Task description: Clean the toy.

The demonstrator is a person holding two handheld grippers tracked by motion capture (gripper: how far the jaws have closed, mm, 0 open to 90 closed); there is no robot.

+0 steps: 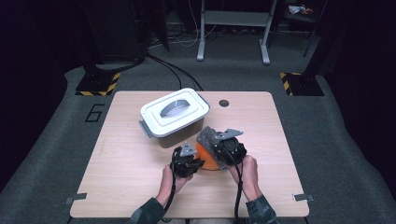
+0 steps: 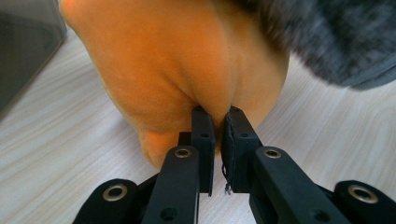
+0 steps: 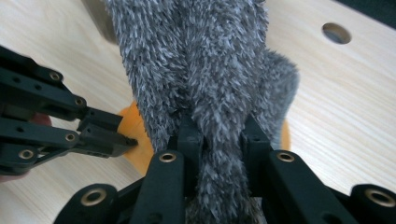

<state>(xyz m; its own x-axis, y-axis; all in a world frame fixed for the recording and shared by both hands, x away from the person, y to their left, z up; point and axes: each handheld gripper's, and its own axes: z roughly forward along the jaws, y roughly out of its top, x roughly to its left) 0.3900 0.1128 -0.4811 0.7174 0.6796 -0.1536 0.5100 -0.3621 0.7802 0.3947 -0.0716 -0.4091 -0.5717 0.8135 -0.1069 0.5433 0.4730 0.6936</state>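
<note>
In the high view, the person's forearms come in from the bottom edge and meet near the middle of the table (image 1: 121, 186). The left gripper (image 1: 198, 164) points to the right, its jaws at the edge of an orange cloth (image 1: 208, 162). The right gripper (image 1: 218, 150) sits just beside it, angled toward the far left, over a grey fuzzy cloth (image 1: 207, 135). The two cloths lie together on the table's near half, just in front of a white lidded box (image 1: 175, 116), the grey one touching the orange and reaching toward the box.

In the left gripper view, the left gripper (image 2: 216, 128) has its jaws closed on a pinched fold of the orange cloth (image 2: 177, 60). That cloth is smooth, soft and bulges upward from the pinch, its lower end resting on the wood. The grey fuzzy cloth (image 2: 336, 37) overhangs it at upper right, blurred.

In the right gripper view, the right gripper (image 3: 218, 140) clamps a bunched strip of the grey fuzzy cloth (image 3: 205, 60) between its jaws. The pile is long and shaggy, dark grey with paler tips. The orange cloth (image 3: 135, 140) peeks out beneath it, where the left gripper (image 3: 128, 140) comes in from the left and grips its edge.
</note>
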